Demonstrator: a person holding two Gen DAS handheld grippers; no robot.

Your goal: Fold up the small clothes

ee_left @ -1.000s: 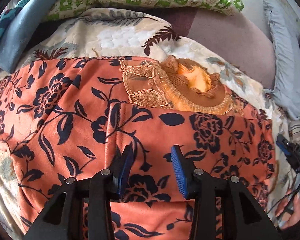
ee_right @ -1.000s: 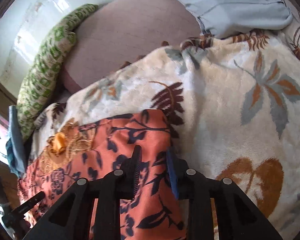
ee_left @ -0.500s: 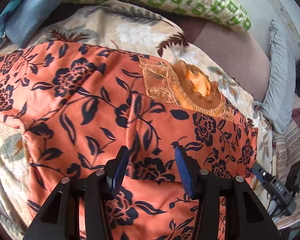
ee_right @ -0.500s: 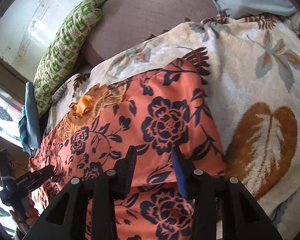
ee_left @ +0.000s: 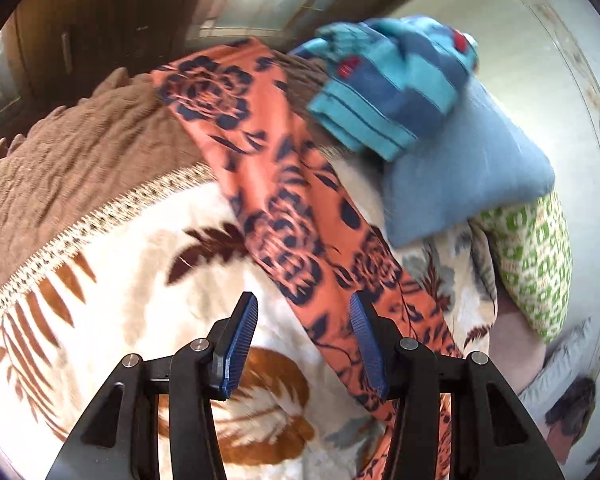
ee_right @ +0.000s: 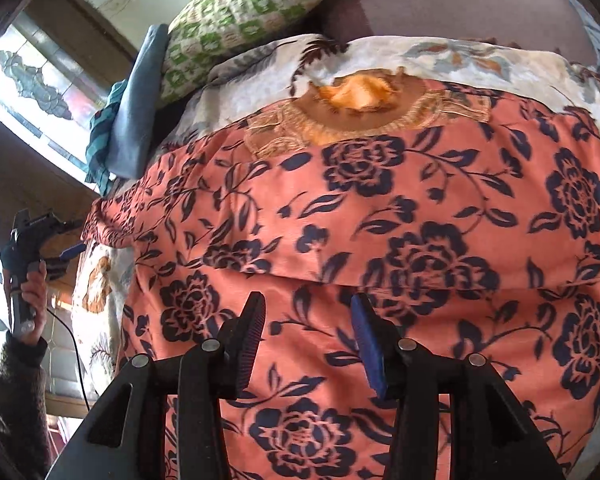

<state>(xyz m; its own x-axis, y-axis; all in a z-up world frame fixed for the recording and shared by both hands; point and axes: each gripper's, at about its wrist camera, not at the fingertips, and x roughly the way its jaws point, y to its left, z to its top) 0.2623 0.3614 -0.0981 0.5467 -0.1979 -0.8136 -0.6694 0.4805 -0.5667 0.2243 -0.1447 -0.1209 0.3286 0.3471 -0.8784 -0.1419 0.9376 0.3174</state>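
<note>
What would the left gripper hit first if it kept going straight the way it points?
Probably the cream leaf-print blanket under the left gripper; the orange floral garment lies just off its right finger.

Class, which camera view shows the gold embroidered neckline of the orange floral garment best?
The right wrist view: the neckline lies in full sight at the top of the orange floral garment, embroidery and opening both clear. The left wrist view shows only a narrow blurred strip of the garment, with no neckline visible.
</note>
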